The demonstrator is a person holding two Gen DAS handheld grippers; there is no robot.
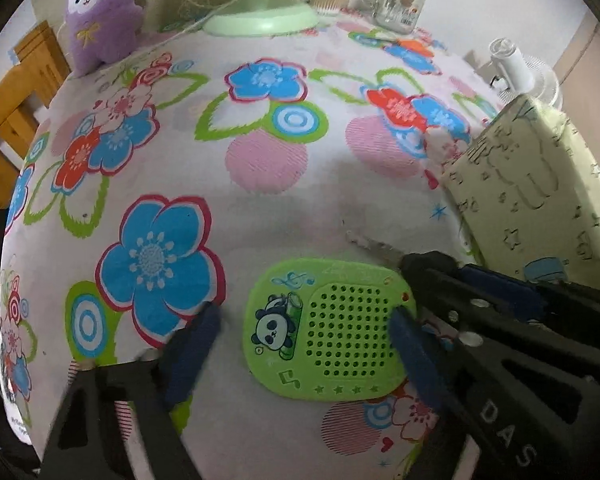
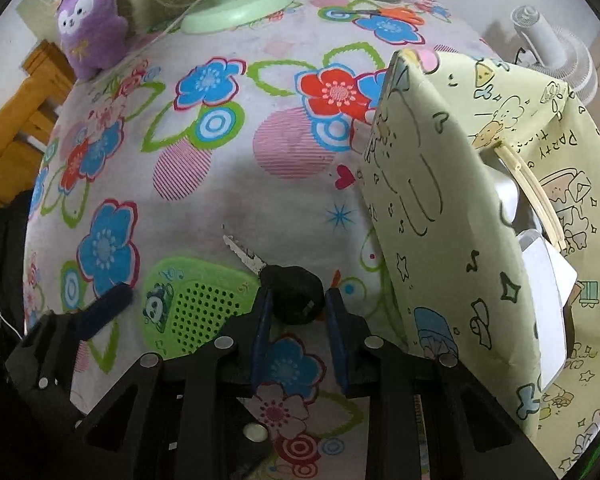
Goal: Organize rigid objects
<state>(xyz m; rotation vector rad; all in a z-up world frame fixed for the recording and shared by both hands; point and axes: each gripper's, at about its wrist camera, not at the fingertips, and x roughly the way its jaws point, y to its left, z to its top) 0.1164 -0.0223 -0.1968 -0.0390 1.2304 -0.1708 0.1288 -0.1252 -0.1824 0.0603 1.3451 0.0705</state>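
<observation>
We hold the key (image 2: pixel 278 280) in our right gripper (image 2: pixel 298 312), jaws clamped on its black head, blade pointing away up-left. Our left gripper (image 1: pixel 304 340), jaws half open, straddles the green panda speaker (image 1: pixel 328 332); its right pad touches the speaker's edge.

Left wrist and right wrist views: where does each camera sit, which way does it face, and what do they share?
Left wrist: on the left gripper, looking steeply down at the green panda card between its blue fingers; the right gripper enters at right.
Right wrist: on the right gripper, looking down at the key it pinches by the black head; the left gripper's finger shows at left.
Shared: card, key, yellow box, purple plush.
</observation>
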